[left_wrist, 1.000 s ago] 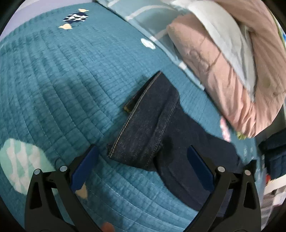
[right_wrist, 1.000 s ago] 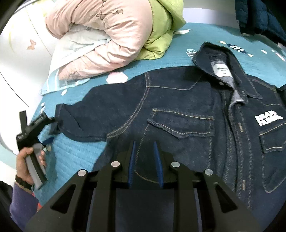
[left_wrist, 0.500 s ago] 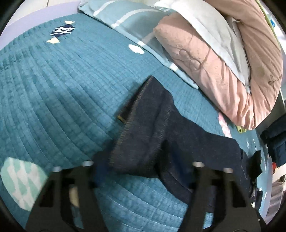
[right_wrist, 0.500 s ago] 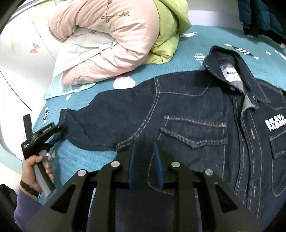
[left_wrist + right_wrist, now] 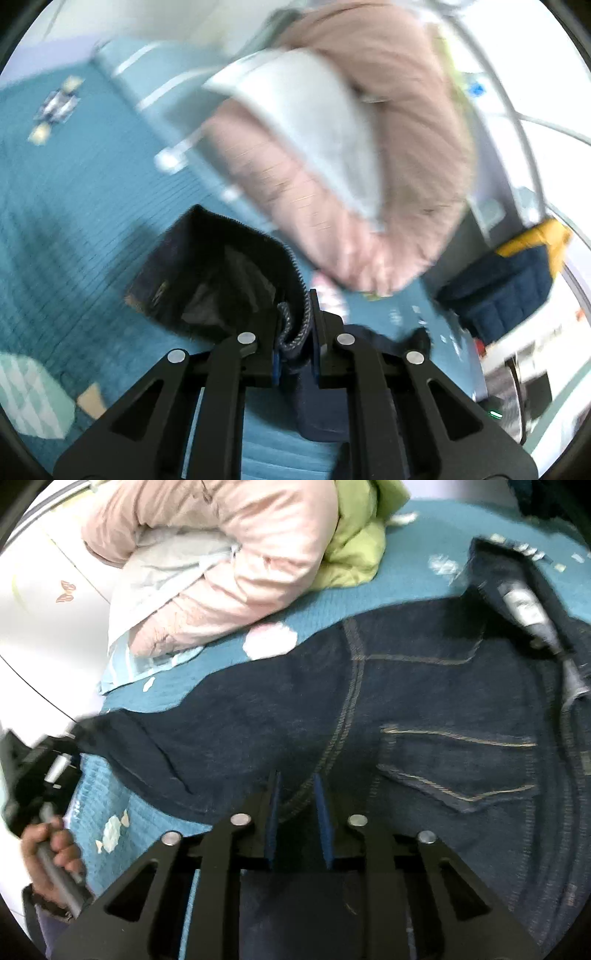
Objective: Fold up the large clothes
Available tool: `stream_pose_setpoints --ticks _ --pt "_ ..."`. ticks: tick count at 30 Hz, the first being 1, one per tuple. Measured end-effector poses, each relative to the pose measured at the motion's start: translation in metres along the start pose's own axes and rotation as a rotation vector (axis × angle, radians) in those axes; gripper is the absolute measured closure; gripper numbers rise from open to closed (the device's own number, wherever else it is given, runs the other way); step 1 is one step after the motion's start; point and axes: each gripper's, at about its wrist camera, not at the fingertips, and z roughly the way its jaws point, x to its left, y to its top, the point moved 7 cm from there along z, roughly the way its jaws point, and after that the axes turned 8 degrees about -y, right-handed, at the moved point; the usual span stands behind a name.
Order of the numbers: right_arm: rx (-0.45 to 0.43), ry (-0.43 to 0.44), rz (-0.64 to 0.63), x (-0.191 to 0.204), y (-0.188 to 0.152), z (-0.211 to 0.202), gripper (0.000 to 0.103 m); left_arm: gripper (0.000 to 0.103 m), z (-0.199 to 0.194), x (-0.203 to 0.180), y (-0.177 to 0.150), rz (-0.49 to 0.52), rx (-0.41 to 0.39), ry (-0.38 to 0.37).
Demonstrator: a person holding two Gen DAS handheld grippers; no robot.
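Observation:
A dark denim jacket (image 5: 424,709) lies spread face up on a teal quilted bedspread (image 5: 110,797). My left gripper (image 5: 295,325) is shut on the jacket's sleeve cuff (image 5: 221,273) and holds it lifted off the bed; the view is blurred. In the right wrist view the left gripper (image 5: 44,760) shows at the far left, held by a hand, with the sleeve end in it. My right gripper (image 5: 297,805) is shut on the jacket's side hem below the chest pocket (image 5: 458,764).
A pink duvet (image 5: 236,554) with a white pillow (image 5: 166,572) and a green jacket (image 5: 354,542) is piled at the head of the bed. A navy and yellow garment (image 5: 517,284) hangs at the right in the left wrist view.
My left gripper was open over the sleeve cuff, closed on it and lifted it, tilting upward. The right gripper stayed shut on the hem and moved slightly closer.

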Motion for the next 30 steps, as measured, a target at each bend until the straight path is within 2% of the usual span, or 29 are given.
stream_pose_setpoints --ticks 3,5,7,10,12,16,19,21,24,26,30 --pt "0.131 -0.056 0.046 -0.008 -0.01 0.042 0.096 0.092 0.003 -0.033 0.001 0.033 -0.002 -0.074" --pt "0.128 -0.041 0.071 -0.013 -0.011 0.048 0.096 0.092 0.01 -0.055 -0.003 0.067 0.013 -0.103" --pt "0.12 -0.004 0.07 -0.013 -0.008 0.037 0.093 0.092 0.017 -0.081 -0.008 0.11 0.032 -0.138" --pt "0.08 0.073 0.099 -0.032 -0.013 -0.006 0.093 0.092 0.021 -0.126 -0.019 0.172 0.046 -0.195" --pt "0.046 0.07 0.104 -0.053 -0.02 -0.038 0.09 0.092 0.021 -0.155 -0.03 0.224 0.058 -0.224" --pt "-0.069 -0.043 0.161 -0.136 -0.034 -0.122 0.09 0.092 0.04 -0.216 -0.068 0.303 0.108 -0.276" --pt "-0.157 -0.175 0.205 -0.198 -0.041 -0.164 0.09 0.092 0.07 -0.251 -0.104 0.294 0.163 -0.309" --pt "-0.241 -0.254 0.281 -0.249 -0.047 -0.193 0.09 0.092 0.097 -0.274 -0.133 0.295 0.209 -0.321" --pt "-0.3 -0.304 0.412 -0.306 -0.056 -0.211 0.09 0.092 0.137 -0.303 -0.179 0.309 0.284 -0.313" --pt "-0.312 -0.359 0.459 -0.333 -0.065 -0.214 0.09 0.092 0.17 -0.313 -0.215 0.276 0.352 -0.3" --pt "-0.338 -0.453 0.517 -0.377 -0.073 -0.232 0.09 0.092 0.216 -0.316 -0.275 0.267 0.463 -0.235"
